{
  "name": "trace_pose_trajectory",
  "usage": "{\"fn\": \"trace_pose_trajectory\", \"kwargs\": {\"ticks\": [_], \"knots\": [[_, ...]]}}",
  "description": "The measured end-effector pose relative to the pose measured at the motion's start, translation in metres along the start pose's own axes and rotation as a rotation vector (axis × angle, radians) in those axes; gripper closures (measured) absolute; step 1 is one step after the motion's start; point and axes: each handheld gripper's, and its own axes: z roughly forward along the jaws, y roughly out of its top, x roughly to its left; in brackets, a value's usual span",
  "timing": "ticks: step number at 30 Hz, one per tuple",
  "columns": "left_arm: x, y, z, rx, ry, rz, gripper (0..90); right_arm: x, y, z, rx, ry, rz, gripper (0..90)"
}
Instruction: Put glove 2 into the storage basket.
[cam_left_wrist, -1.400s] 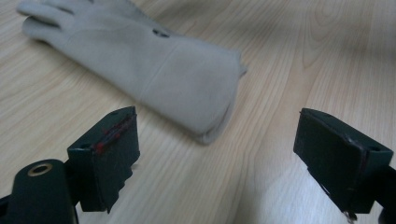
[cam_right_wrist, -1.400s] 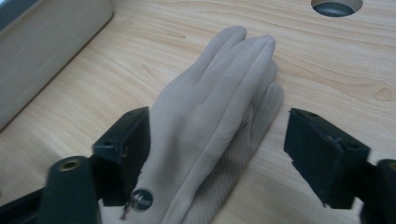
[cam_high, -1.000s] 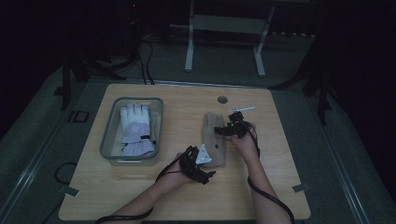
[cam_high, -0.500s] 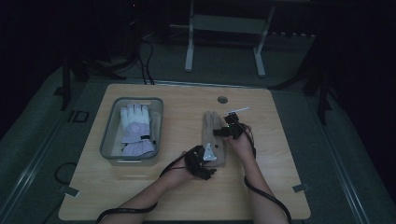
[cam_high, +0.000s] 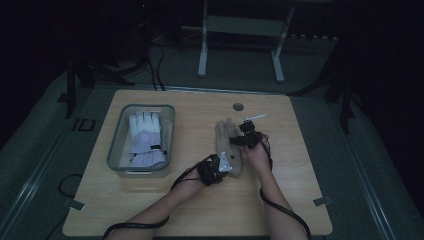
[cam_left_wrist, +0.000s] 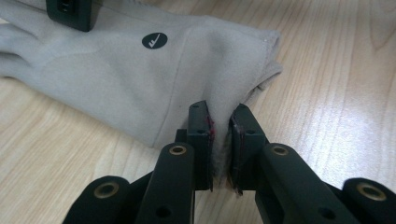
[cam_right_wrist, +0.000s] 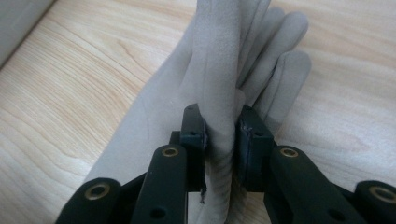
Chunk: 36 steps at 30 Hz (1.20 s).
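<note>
A grey glove (cam_high: 227, 136) lies flat on the wooden table, fingers pointing away from the person. My left gripper (cam_high: 225, 164) is at its cuff end. In the left gripper view its jaws (cam_left_wrist: 219, 122) have just closed and pinch a fold of the glove's (cam_left_wrist: 116, 79) cuff edge. My right gripper (cam_high: 240, 140) comes in from the glove's right side. Its jaws (cam_right_wrist: 219, 128) have also just been closing and squeeze a raised ridge of the glove (cam_right_wrist: 261, 51) below the fingers.
A grey bin (cam_high: 116, 150) at the table's left holds a white and lavender glove (cam_high: 144, 131). A round cable hole (cam_high: 238, 106) sits near the far edge. Bare tabletop (cam_high: 300, 165) lies to the right of the hands. Cables trail off the front.
The left gripper has edged a little up toward the glove's cuff. The right hand has stayed at the glove's right side. The glove has not shifted.
</note>
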Motion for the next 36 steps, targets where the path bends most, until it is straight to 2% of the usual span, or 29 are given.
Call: {"fn": "trace_pose_trajectory", "kwargs": {"ticks": [3,9,12,13,18,23,25,26,30,32,36], "knots": [[0.001,0.0,-0.006,-0.001,0.0,0.003,81.7,0.004,0.003,-0.006,-0.02,0.024,-0.002,75.6],[0.0,0.004,-0.022,-0.017,0.019,0.023,81.8,0.008,0.006,-0.014,-0.043,0.041,-0.002,76.0],[0.002,0.007,-0.031,-0.028,0.029,0.027,81.9,0.013,0.01,-0.021,-0.063,0.048,-0.007,76.1],[0.003,0.009,-0.038,-0.031,0.042,0.041,81.9,0.017,0.015,-0.027,-0.077,0.049,-0.018,76.1],[0.006,0.014,-0.051,-0.044,0.058,0.043,81.9,0.024,0.025,-0.038,-0.106,0.057,-0.034,76.1],[0.01,0.016,-0.067,-0.051,0.081,0.05,81.9,0.038,0.041,-0.051,-0.138,0.068,-0.063,76.1],[0.012,0.016,-0.074,-0.056,0.085,0.041,81.9,0.041,0.043,-0.053,-0.145,0.07,-0.066,76.1],[0.013,0.016,-0.078,-0.057,0.093,0.042,82.0,0.047,0.048,-0.057,-0.156,0.076,-0.076,76.1],[0.017,0.015,-0.092,-0.055,0.12,0.051,82.0,0.056,0.055,-0.06,-0.168,0.086,-0.09,76.1],[0.02,0.012,-0.103,-0.052,0.134,0.051,82.0,0.067,0.063,-0.062,-0.174,0.095,-0.107,76.1],[0.023,0.008,-0.113,-0.045,0.149,0.043,82.0,0.081,0.074,-0.062,-0.184,0.112,-0.126,76.1]]}}
